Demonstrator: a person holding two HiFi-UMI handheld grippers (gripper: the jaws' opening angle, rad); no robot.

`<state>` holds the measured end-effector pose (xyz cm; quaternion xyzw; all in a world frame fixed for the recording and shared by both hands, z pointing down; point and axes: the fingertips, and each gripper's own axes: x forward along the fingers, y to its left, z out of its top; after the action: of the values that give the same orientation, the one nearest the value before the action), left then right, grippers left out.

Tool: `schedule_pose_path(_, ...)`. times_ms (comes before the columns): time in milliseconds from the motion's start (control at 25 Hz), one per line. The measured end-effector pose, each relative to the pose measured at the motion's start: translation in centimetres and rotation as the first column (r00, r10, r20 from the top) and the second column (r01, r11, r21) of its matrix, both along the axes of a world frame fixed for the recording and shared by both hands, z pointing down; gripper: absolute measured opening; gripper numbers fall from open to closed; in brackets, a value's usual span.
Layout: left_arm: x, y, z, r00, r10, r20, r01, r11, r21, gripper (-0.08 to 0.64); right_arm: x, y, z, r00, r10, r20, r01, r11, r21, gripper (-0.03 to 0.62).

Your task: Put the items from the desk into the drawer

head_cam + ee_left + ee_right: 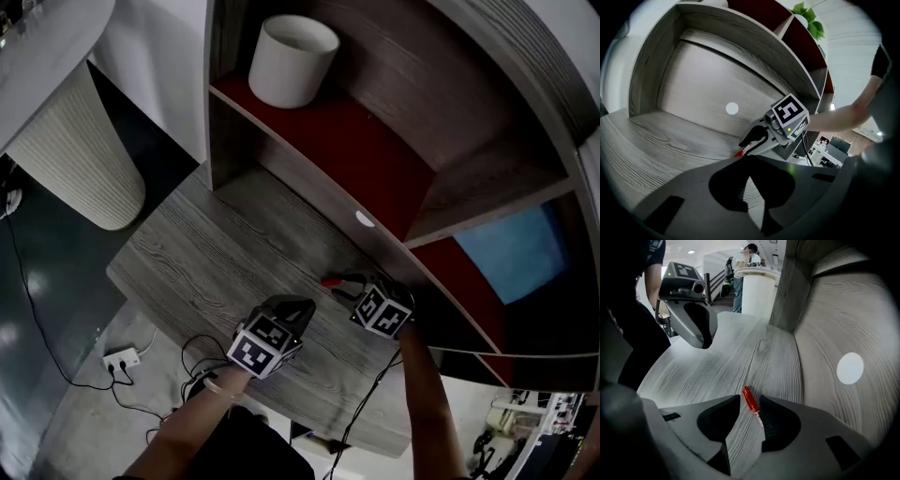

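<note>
Screwdriver point(751, 403) in sight: small, red-handled, lying flat on the grey wood-grain desk point(216, 253), close to the back panel under the shelf unit point(375, 56). My right gripper point(750, 397) points steeply down over it with its jaws partly apart. The screwdriver lies on the desk in the gap between them, its thin shaft close along the right-hand jaw. The pads do not press on it, so I have no hold of it.

My left gripper point(746, 158) hangs lower and nearer the desk's front edge, aimed towards the right one. Its jaws meet at the tips with only bare desk showing behind them, so it carries nothing. From its own view I see the right gripper's marker cube and the red handle just beneath it.

A white round spot point(850, 368) sits on the back panel beside the right gripper. A white pot point(292, 58) stands on the red shelf above, well apart from both grippers.
</note>
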<state>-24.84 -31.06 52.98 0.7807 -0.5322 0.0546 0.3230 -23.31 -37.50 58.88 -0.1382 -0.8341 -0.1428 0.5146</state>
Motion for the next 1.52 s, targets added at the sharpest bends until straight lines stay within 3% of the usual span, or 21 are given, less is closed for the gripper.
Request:
schedule_pose_path(240,-0.3,0.4,1.2,1.0,-0.004,-0.008,0.004,1.0,-0.026,0.002,1.1,-0.4,1.9,0.967,-0.18,-0.182,0.182,0.983,-0.004,0.119)
schedule_pose_path(520,-0.8,0.4,1.2,0.999,-0.023,-0.023,0.022,0.999,-0.027,0.002,1.1,0.0,2.5,0.922,-0.262,-0.285,0.256,0.965,-0.057,0.115)
schedule_pose_path(720,-0.5,0.4,1.4,1.0,-0.016,-0.025,0.015,1.0,-0.026,0.002,1.4,0.3,2.5,0.92,-0.242,-0.308,0.215,0.969,-0.119,0.087)
schedule_pose_path(1120,-0.2,0.6,1.4,1.0,-0.003,-0.022,0.002,1.0,-0.027,0.002,1.2,0.3,2.4,0.945,-0.178,-0.275,0.168,0.984,-0.063,0.069)
schedule_pose_path(1320,0.0,1.1,1.2,1.0,0.011,-0.013,-0.011,1.0,-0.029,0.002,1.7,1.1,2.0,0.96,-0.104,-0.258,0.083,0.992,-0.091,0.069)
schedule_pose_path(1520,0.8,1.8,1.0,0.999,0.032,-0.008,-0.033,0.999,-0.026,0.003,2.4,2.3,0.5,0.976,-0.042,-0.213,0.029,0.998,-0.063,0.069)
